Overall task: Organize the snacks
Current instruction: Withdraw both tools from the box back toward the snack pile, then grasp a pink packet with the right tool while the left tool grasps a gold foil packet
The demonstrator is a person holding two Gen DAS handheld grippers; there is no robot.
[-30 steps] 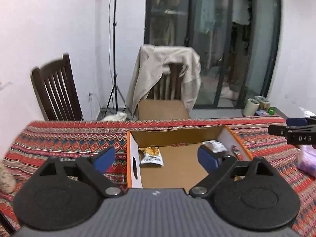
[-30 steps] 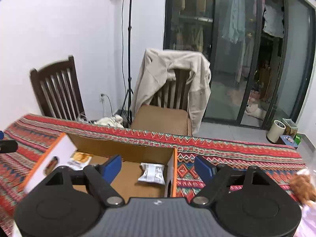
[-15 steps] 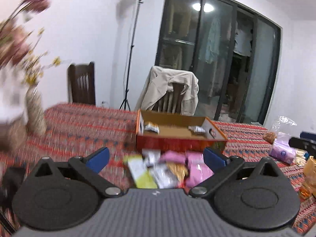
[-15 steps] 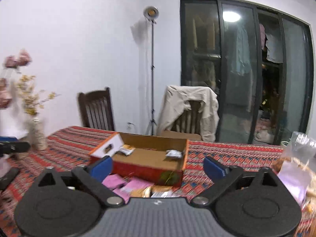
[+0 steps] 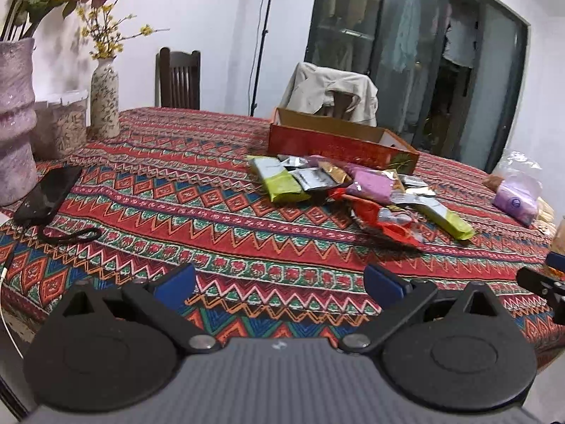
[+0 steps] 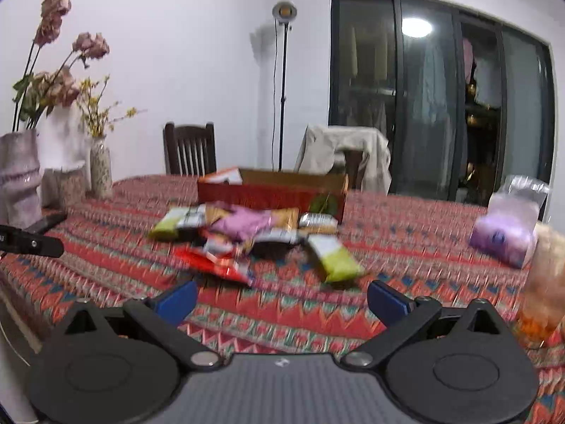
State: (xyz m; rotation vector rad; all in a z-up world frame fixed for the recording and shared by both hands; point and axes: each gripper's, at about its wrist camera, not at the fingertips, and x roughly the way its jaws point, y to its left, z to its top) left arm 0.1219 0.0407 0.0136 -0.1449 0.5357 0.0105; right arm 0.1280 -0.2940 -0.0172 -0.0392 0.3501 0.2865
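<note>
A pile of snack packets (image 5: 349, 190) lies on the patterned tablecloth in front of an open red cardboard box (image 5: 339, 141). It holds green, pink, silver and red packets. The pile (image 6: 254, 236) and the box (image 6: 272, 190) also show in the right wrist view. My left gripper (image 5: 280, 282) is open and empty, low over the table's near edge, well short of the pile. My right gripper (image 6: 282, 298) is open and empty, also near the front edge. The right gripper's tip (image 5: 543, 279) shows at the right of the left wrist view.
Two vases (image 5: 14, 120) with flowers and a clear jar (image 5: 63, 123) stand at the left. A black phone (image 5: 49, 190) with a cable lies near them. A purple bag (image 5: 515, 201) sits at the right. Chairs (image 5: 178, 81) stand behind the table.
Both grippers have pulled far back from above the box to the table's near edge. The box now looks distant and the snack pile in front of it has come into view.
</note>
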